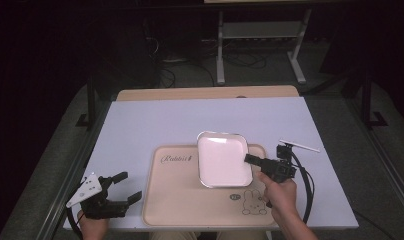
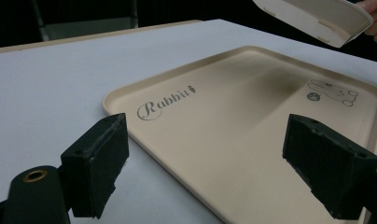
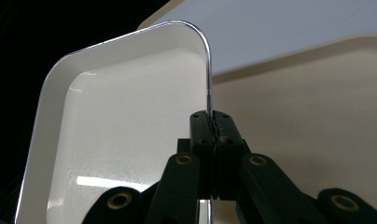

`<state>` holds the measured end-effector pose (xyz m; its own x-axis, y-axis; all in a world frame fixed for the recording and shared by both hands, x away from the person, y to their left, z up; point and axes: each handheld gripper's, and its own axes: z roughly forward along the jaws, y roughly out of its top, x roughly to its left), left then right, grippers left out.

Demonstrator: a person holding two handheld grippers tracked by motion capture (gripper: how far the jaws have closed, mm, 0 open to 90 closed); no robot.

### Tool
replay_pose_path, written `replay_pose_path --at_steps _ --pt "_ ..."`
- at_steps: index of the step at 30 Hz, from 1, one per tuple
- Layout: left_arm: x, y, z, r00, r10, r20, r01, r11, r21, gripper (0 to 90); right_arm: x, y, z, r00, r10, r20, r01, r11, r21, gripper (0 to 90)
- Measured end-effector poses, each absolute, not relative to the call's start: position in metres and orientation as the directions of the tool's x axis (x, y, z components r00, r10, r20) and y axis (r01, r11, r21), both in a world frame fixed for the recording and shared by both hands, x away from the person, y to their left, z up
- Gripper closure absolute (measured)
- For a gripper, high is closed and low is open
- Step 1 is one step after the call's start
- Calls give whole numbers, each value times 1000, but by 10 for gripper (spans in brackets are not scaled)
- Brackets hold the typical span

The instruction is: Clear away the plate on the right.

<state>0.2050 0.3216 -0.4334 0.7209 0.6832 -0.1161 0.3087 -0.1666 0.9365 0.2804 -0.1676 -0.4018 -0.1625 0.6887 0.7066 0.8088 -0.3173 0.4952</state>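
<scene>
A white square plate (image 1: 223, 160) hangs above a beige tray (image 1: 180, 200) printed with "Rabbit" and a bunny. My right gripper (image 1: 251, 159) is shut on the plate's right rim; in the right gripper view the jaws pinch the thin rim (image 3: 209, 100) of the plate (image 3: 121, 140). My left gripper (image 1: 129, 186) rests open near the table's front left corner, just left of the tray. In the left gripper view its black pads (image 2: 99, 163) stand wide apart with the tray (image 2: 233, 135) beyond them, and the lifted plate (image 2: 317, 18) shows at top right.
The tray lies on a pale blue-white table (image 1: 155, 120) with a wooden strip along its far edge. Behind the table a metal stand (image 1: 260, 35) and cables sit on the dark floor. A black cable (image 1: 307, 187) loops from my right gripper.
</scene>
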Motion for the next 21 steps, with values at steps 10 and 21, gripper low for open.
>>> replay_pose_path --at_steps 10,21 --pt "205 322 -434 722 683 -116 308 -167 937 140 283 -154 -416 -134 691 710 813 -333 477 885" --pt "205 322 -434 722 681 -121 311 -164 936 140 284 -142 -429 -103 696 711 823 -342 454 884"
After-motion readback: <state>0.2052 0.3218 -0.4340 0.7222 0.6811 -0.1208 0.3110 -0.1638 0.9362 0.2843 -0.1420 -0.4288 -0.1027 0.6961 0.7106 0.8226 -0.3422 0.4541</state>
